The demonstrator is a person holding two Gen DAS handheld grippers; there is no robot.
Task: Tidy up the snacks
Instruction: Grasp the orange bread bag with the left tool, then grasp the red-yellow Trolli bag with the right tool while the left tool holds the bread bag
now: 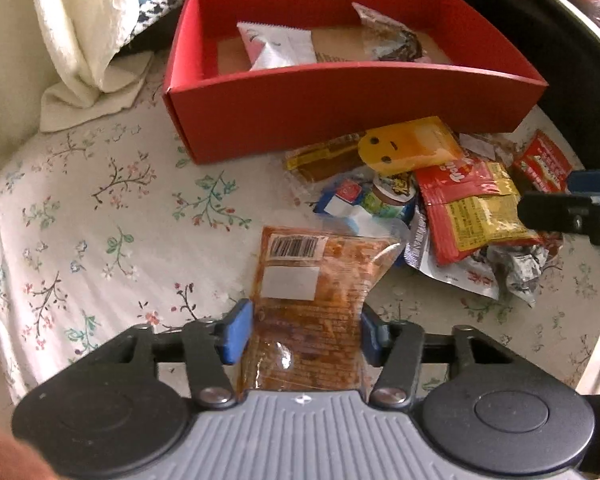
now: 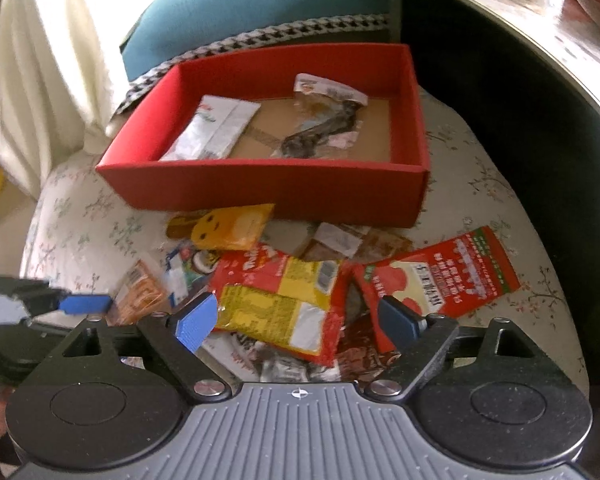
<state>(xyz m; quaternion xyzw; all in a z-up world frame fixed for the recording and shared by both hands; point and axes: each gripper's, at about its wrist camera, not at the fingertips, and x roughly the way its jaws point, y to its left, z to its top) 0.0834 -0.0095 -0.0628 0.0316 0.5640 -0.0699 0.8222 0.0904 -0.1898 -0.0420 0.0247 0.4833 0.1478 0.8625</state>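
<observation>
My left gripper is shut on an orange-brown snack packet with a barcode, held above the floral cloth. A red box at the back holds a white packet and a dark crumpled packet. A pile of snacks lies in front of it: a yellow face packet and a red-and-yellow packet. My right gripper is open above the red-and-yellow packet, with a red strawberry packet to its right. The red box lies beyond. The left gripper's fingers show at the left.
A floral cloth covers the round table. A cream towel hangs at the back left. A teal cushion with checked trim lies behind the box. A dark gap and another table edge are at the right.
</observation>
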